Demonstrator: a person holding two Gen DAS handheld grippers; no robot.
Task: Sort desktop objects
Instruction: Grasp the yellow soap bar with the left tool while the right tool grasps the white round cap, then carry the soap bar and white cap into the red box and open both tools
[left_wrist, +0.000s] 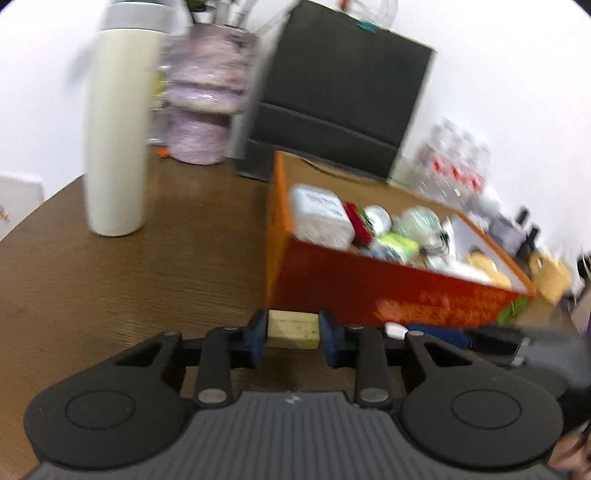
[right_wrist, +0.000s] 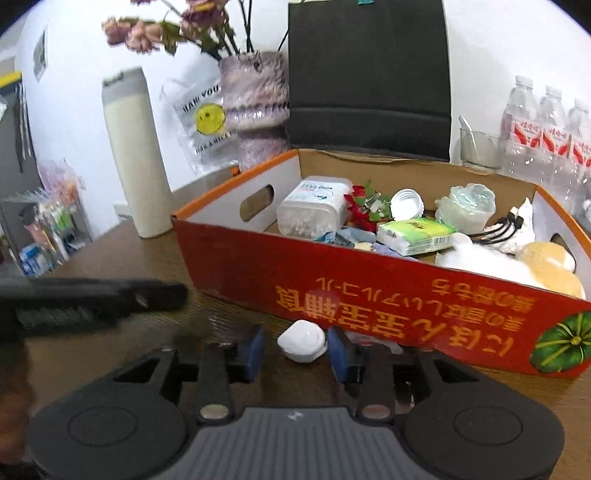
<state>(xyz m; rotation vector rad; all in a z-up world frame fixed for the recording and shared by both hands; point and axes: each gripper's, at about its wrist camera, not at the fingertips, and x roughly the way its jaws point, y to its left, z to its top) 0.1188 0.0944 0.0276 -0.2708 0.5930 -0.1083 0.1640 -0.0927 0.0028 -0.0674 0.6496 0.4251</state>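
Note:
My left gripper (left_wrist: 293, 330) is shut on a cream rectangular block (left_wrist: 293, 329), held above the brown table in front of the red cardboard box (left_wrist: 369, 291). My right gripper (right_wrist: 295, 347) has its jaws around a small white rounded object (right_wrist: 302, 341) by the box's front wall (right_wrist: 369, 295); the right pad touches it, the left stands apart. The box holds a clear container (right_wrist: 314, 210), a tissue pack (right_wrist: 415, 230), a white cap, red flowers, cables and a yellow soft item. The left gripper shows as a dark bar (right_wrist: 92, 299) in the right wrist view.
A tall cream bottle (left_wrist: 118, 125) stands on the table at the left, with a purple vase (left_wrist: 207, 103) and a black box (left_wrist: 332, 92) behind it. Water bottles (right_wrist: 546, 140) and a glass (right_wrist: 476, 147) stand at the back right. A shelf of items (right_wrist: 51, 229) lies beyond the table's left edge.

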